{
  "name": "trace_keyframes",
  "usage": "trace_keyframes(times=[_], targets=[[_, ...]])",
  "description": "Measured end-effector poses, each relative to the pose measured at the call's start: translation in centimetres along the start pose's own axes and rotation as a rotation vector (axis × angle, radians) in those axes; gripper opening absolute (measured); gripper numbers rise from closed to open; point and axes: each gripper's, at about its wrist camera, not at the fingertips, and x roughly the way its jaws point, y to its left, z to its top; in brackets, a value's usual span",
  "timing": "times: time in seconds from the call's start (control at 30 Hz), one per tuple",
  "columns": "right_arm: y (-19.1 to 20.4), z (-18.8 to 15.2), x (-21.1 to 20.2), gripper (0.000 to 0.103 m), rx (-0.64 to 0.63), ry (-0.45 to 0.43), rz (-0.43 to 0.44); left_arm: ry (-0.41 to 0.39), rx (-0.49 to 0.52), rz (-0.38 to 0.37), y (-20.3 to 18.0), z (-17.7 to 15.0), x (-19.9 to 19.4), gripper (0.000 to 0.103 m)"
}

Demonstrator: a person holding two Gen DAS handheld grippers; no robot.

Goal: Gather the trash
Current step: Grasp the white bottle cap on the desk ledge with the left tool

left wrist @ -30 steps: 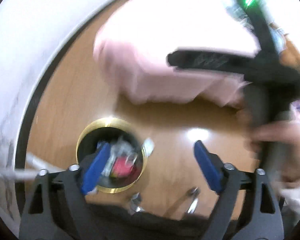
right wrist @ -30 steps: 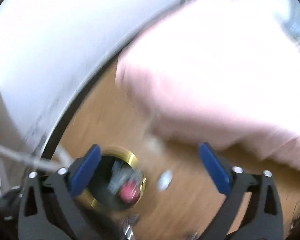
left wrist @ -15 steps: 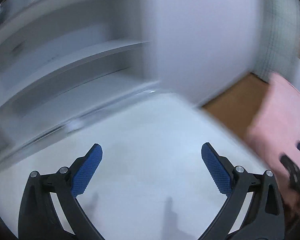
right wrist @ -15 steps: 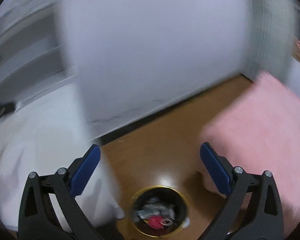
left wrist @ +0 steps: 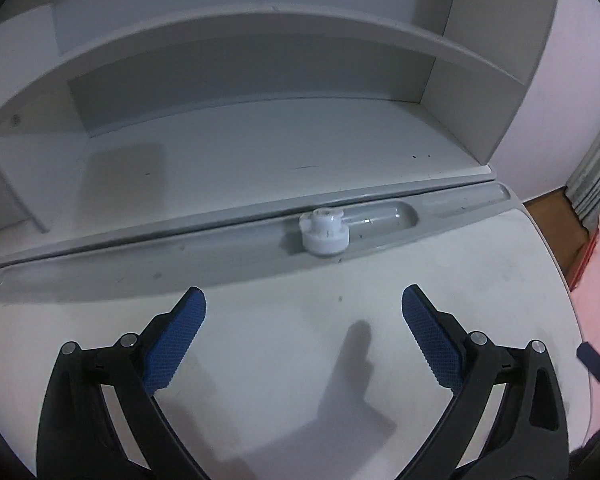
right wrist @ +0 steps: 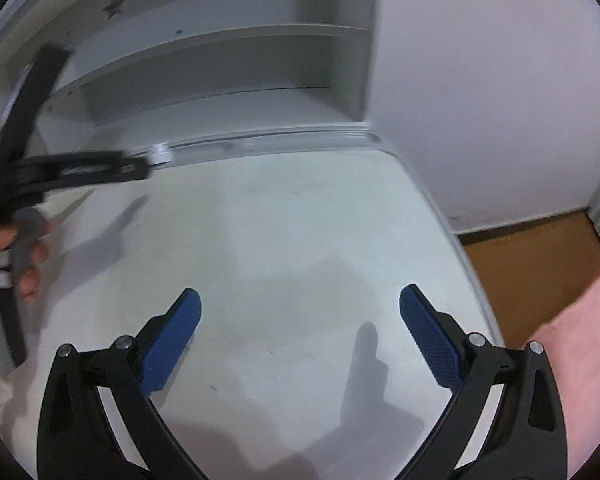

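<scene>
Tongs: we find left tongs [left wrist: 303, 314] and right tongs [right wrist: 300, 312] both spread apart, empty, above white table [left wrist: 280, 360]; small cap [left wrist: 324, 232] sits in far groove [left wrist: 400, 216].

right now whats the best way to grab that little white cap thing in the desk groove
Grip the white cap across its wider round base, coming from above and in front with the left hand-held gripper, whose jaws stand open just short of it. The cap sits low in the pen groove with the shelf unit close behind, so a level approach would likely hit the groove's front lip.
</scene>
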Motion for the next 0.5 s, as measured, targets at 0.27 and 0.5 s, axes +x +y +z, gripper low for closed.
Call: trace_keyframes(times=[0.27, 0.5], targets=[[1.4, 1.6, 2.9, 0.096, 0.000, 0.071, 0.011, 0.040, 0.031, 0.028, -0.7, 3.0, 3.9, 0.065], [0.6, 1.1, 3.2, 0.096, 0.022, 0.103, 0.000, 0.054, 0.022, 0.001, -1.1, 3.9, 4.9, 0.031]])
